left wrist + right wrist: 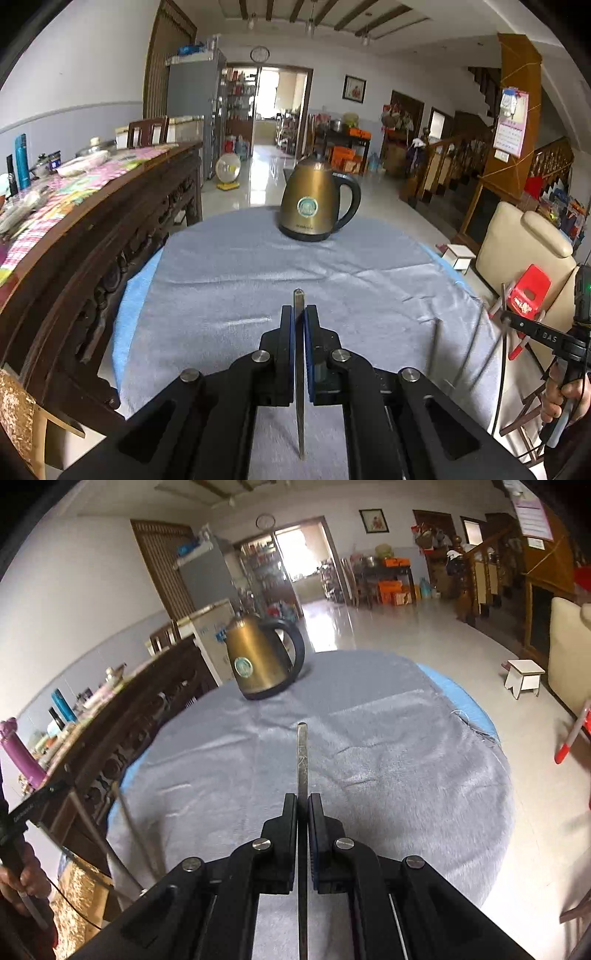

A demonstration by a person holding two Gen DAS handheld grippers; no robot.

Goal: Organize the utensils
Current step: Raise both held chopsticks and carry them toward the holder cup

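1. Left gripper (300, 314) is clamped on a thin flat metal utensil handle (299, 301), carried above the round table's grey cloth (258, 266).
2. Right gripper (303, 801) is likewise closed on a slim scratched steel utensil shaft (302, 753).
3. Judged step: mid-carry, both utensils in the air. The next move needs a set-down spot; no holder is visible.
4. Bronze electric kettle (314, 199): its round teal badge is unreadable. "DAS" shows on the right tool's bar.

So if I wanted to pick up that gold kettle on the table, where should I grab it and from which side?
Probably by the black loop handle. The kettle stands upright on the grey cloth, handle to the right and spout to the left in the left wrist view. The rounded body looks too wide for either hand-held gripper, so come in from the right and close across the handle's upright section.
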